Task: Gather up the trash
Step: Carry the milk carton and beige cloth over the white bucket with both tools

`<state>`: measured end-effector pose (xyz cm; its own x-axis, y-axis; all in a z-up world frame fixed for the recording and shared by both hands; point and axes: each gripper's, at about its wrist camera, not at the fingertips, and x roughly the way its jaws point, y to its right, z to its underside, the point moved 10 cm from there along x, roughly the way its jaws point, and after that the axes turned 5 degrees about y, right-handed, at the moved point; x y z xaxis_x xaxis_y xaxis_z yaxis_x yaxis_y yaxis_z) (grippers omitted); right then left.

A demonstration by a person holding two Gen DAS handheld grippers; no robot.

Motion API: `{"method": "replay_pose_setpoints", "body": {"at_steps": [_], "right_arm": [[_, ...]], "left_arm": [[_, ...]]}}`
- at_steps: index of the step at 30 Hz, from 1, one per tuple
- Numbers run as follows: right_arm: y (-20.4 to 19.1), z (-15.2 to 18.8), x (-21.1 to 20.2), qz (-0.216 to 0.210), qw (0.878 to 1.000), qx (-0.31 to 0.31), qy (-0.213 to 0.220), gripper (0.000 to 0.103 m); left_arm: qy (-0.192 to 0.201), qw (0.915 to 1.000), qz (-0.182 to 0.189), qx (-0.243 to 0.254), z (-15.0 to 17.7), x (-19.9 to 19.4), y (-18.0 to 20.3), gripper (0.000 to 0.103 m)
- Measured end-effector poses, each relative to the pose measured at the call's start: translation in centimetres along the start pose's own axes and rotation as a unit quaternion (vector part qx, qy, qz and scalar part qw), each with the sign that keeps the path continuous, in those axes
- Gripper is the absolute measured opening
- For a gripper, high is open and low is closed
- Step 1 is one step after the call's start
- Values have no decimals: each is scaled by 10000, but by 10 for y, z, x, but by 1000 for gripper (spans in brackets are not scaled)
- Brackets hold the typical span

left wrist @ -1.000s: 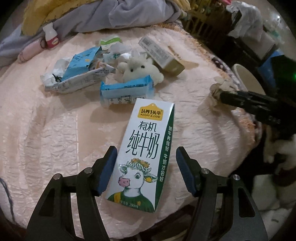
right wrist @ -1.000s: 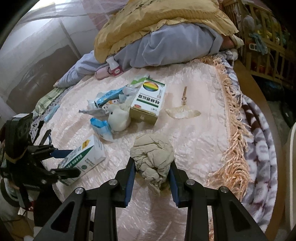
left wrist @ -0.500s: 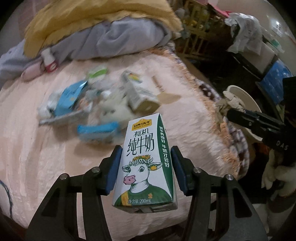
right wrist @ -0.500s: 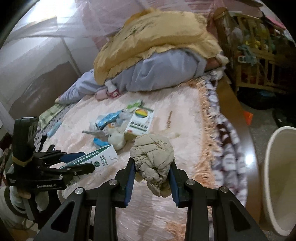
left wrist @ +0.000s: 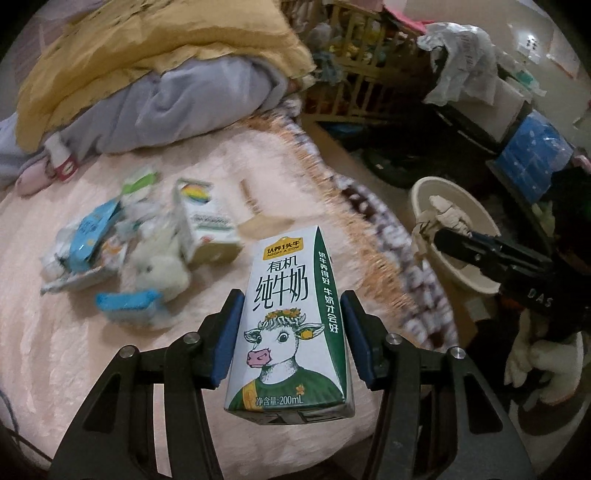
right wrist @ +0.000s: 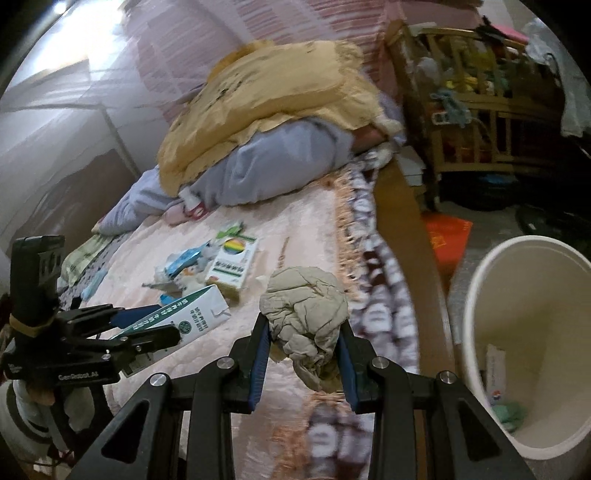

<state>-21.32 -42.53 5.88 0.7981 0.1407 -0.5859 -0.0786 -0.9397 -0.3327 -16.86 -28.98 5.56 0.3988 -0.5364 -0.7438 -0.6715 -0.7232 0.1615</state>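
i see a bed point(right wrist: 155, 258) covered in a pale pink quilted spread point(left wrist: 74, 332), its fringed edge point(right wrist: 343, 221) running along the right side over a dark patterned blanket point(right wrist: 384, 314). at the far end a yellow quilt point(right wrist: 280, 88) lies heaped over a grey-lilac one point(right wrist: 284, 162). behind the bed, on the left, a pink mosquito net point(right wrist: 295, 26) hangs in front of a pale wall point(right wrist: 55, 122). to the right of the bed a wooden cot point(right wrist: 476, 107) stands crammed with clutter, and cloth is draped over things further right point(left wrist: 461, 66). the floor point(right wrist: 491, 221) beside the bed is dim and grey. light is weak and falls mostly from the upper left.
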Motion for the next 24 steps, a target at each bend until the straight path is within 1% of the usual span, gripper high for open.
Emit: {"method": "replay_pose_setpoints", "body": {"at_steps": [4,10,14,19,24], "right_arm": [[26,-5,-14,228,9995,166,114,32],[70,-4,-30,597,9972,426,171,32],[100,0,-36,842,9947,569,173,32],[133,3,-45,1015,9909,861,218,32],[161,5,-51,1209,9865,1073,249,32]], "left_arm": [[62,9995,281,88,-16,10,31,51],[58,9981,559,263,-30,30,72,51],[38,9973,629,385,-37,44,96,51],[-4,9961,717,524,-46,63,122,51],[-51,9949,878,501,-54,81,141,51]]}}
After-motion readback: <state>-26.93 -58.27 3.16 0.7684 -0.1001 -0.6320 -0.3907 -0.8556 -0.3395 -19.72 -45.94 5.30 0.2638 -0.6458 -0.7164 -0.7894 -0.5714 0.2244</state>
